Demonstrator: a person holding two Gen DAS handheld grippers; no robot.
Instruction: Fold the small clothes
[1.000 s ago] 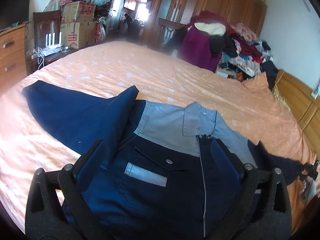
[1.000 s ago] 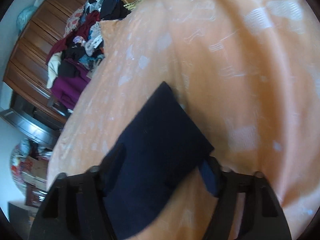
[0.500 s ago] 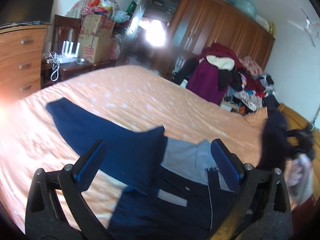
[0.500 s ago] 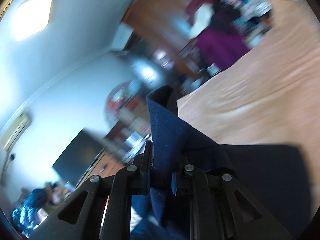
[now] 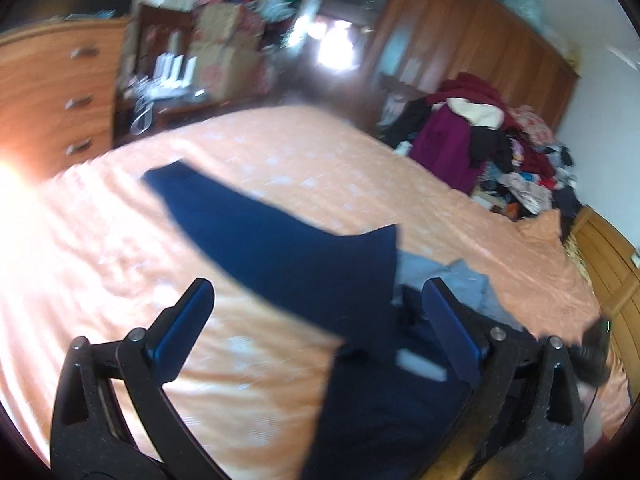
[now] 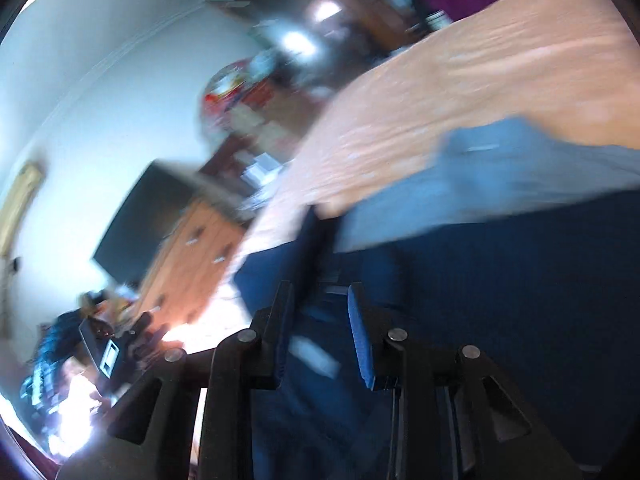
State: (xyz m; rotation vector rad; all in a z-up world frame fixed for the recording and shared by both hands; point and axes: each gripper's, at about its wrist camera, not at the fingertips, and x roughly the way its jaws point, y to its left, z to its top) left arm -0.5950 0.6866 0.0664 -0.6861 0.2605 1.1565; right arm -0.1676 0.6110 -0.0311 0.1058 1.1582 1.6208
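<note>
A navy jacket (image 5: 304,264) with a light grey yoke and collar (image 5: 452,280) lies on the orange bed (image 5: 320,168). Its left sleeve stretches out toward the far left. My left gripper (image 5: 320,312) is open and empty, hovering over the sleeve and the jacket's chest. My right gripper (image 6: 320,320) is partly open just above the jacket's navy body (image 6: 500,300), with nothing between its pads; the grey yoke (image 6: 500,176) lies ahead of it. Both views are blurred.
A wooden dresser (image 5: 52,92) stands at the left, boxes and clutter (image 5: 216,48) behind the bed, and a heap of clothes (image 5: 492,140) before the wardrobe (image 5: 472,36) at the right. The wooden headboard (image 5: 608,264) borders the bed's right side.
My right gripper was shut on the right sleeve and carried it over the jacket; now its jaws are parted and the sleeve is released. My left gripper has shifted left and lifted away.
</note>
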